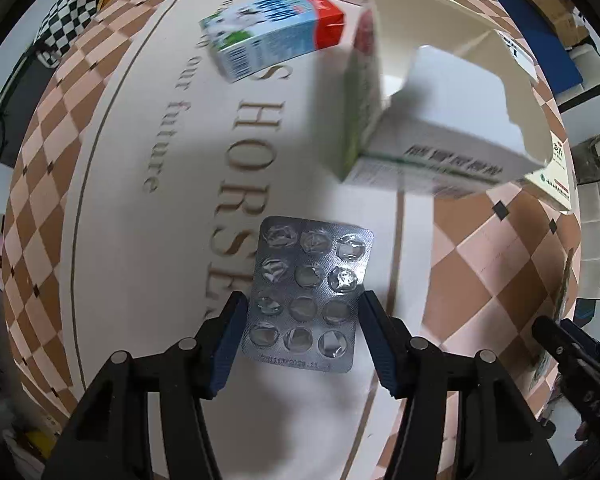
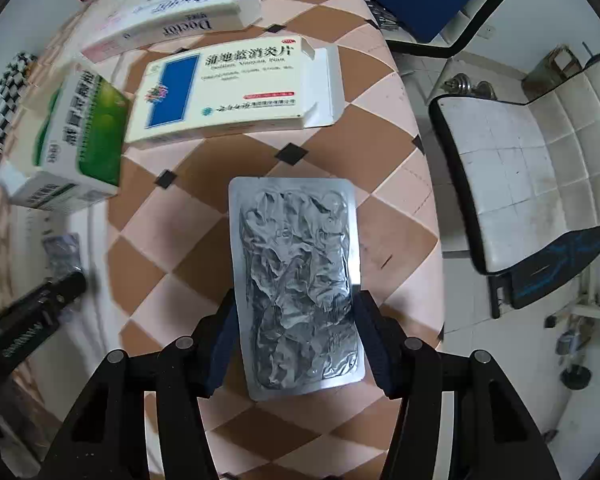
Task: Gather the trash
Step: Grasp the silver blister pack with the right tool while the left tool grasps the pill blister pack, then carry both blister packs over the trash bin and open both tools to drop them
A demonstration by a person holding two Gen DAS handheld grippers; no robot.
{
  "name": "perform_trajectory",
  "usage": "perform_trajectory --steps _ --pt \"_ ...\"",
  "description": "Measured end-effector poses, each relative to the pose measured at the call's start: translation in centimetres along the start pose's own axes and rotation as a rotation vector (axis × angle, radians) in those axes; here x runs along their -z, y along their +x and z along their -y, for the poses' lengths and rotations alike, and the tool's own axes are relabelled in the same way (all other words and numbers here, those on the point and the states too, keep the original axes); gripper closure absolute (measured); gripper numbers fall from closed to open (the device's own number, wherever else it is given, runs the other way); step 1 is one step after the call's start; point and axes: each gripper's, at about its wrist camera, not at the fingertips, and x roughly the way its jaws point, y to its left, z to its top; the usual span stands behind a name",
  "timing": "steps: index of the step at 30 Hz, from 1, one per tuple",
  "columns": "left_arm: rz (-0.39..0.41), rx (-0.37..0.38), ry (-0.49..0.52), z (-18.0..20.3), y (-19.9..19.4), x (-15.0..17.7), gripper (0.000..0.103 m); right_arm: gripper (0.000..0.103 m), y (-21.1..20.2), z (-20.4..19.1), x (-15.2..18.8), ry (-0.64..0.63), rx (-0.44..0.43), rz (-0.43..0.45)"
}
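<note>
Left gripper (image 1: 302, 336), low centre of the left wrist view, points down at the table; its jaws sit partly closed around a used pill blister sheet (image 1: 308, 294), one blue pad at each long edge. The right pad looks in contact; the left pad seems to have a sliver of gap, so I can't call it a firm pinch, hedge there. The sheet's long axis runs up-frame, straight out from the jaws, so the closing line crosses its short width, which is the right way for a grab. Right gripper (image 2: 296, 340), low centre of its own view, is clamped on a crumpled foil pack (image 2: 296, 280), pads pressed against both long sides of its lower half; the pack's long axis likewise runs up-frame, away from the fingers. Further out in the left view: a milk carton (image 1: 274, 36) lies on its side at upper centre, and an open green-and-white medicine box (image 1: 432, 120) sits upper right, both well apart from the blister. In the right view a blue-and-white medicine box (image 2: 228, 92) lies flat at upper centre, a long white box (image 2: 176, 20) beyond it, all on the checked tablecloth (image 2: 180, 240). Judgement: each hand has its own piece, the left one needing to finish closing before lifting. The remaining boxes lie up-frame of both.
</note>
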Motion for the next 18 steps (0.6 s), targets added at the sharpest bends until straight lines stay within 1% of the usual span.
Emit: perform_trajectory --steps 2,4,7,8,9,10,11,14,16,18 --pt "0.011 0.008 -0.005 -2.0 -0.4 1.8 0.049 0.044 -0.8 -0.1 0.5 0.007 -0.033 0.007" --pt "0.019 0.014 -0.006 -3.2 -1.3 2.9 0.049 0.044 -1.2 -0.1 1.3 0.006 -0.060 0.010" --pt "0.052 0.027 0.006 -4.9 -3.5 5.1 0.049 0.045 -2.0 -0.4 2.6 -0.009 -0.107 0.022" --pt "0.062 0.027 0.011 -5.2 -4.1 5.7 0.049 0.047 -2.4 -0.8 3.1 -0.022 -0.120 0.027" --pt "0.073 0.029 0.017 -5.6 -4.9 6.4 0.049 0.052 -2.9 -1.3 3.6 -0.032 -0.130 0.030" --pt "0.084 0.030 0.024 -5.8 -5.8 7.2 0.049 0.064 -3.2 -1.8 4.2 -0.045 -0.141 0.032" --pt "0.098 0.029 0.029 -6.3 -6.6 8.1 0.049 0.064 -3.5 -2.2 4.9 -0.054 -0.155 0.028" --pt "0.123 0.020 0.041 -5.5 -8.7 9.2 0.049 0.065 -3.5 -2.9 7.0 -0.067 -0.168 0.031" --pt "0.129 0.014 0.041 -3.5 -9.2 9.0 0.049 0.066 -3.7 -3.3 8.3 -0.058 -0.187 0.045" --pt "0.130 0.006 0.037 -2.0 -9.0 8.6 0.049 0.065 -3.9 -3.0 9.0 -0.022 -0.175 0.063"
